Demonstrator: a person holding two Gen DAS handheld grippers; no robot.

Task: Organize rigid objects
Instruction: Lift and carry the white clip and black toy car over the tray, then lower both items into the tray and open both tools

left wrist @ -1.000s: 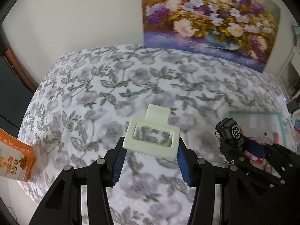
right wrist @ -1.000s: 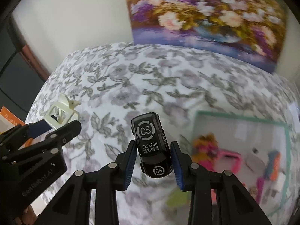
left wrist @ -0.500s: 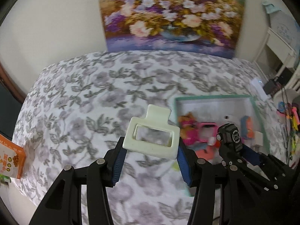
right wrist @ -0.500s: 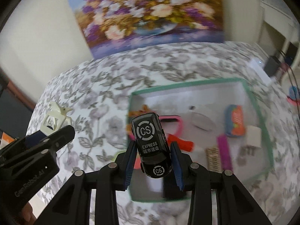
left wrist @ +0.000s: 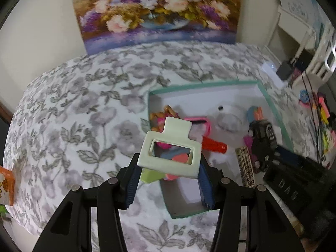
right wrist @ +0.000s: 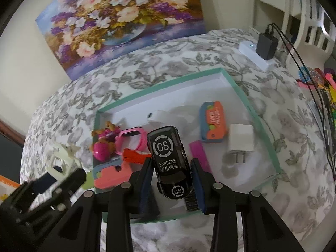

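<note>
My left gripper [left wrist: 168, 180] is shut on a cream hair claw clip [left wrist: 170, 149], held above the near-left part of a green-rimmed white box [left wrist: 273, 103]. My right gripper [right wrist: 171, 180] is shut on a black toy car [right wrist: 170, 159] marked "CS EXPRESS", held above the box [right wrist: 159, 88] near its front edge. The car [left wrist: 262, 138] and the right gripper show at the right of the left wrist view. The clip [right wrist: 61, 161] shows at the left of the right wrist view, left of the box.
The box holds a pink watch [right wrist: 134, 138], a dog toy [right wrist: 105, 142], a white charger plug [right wrist: 240, 140], an orange-blue case [right wrist: 214, 124], a red piece [right wrist: 134, 155] and others. A power strip with black adapter [right wrist: 266, 46] lies far right. A flower painting [left wrist: 159, 10] leans on the wall.
Both grippers have moved right and forward over the flowered cloth with their objects still held; the box has come under them and now lies below the clip and the car.
</note>
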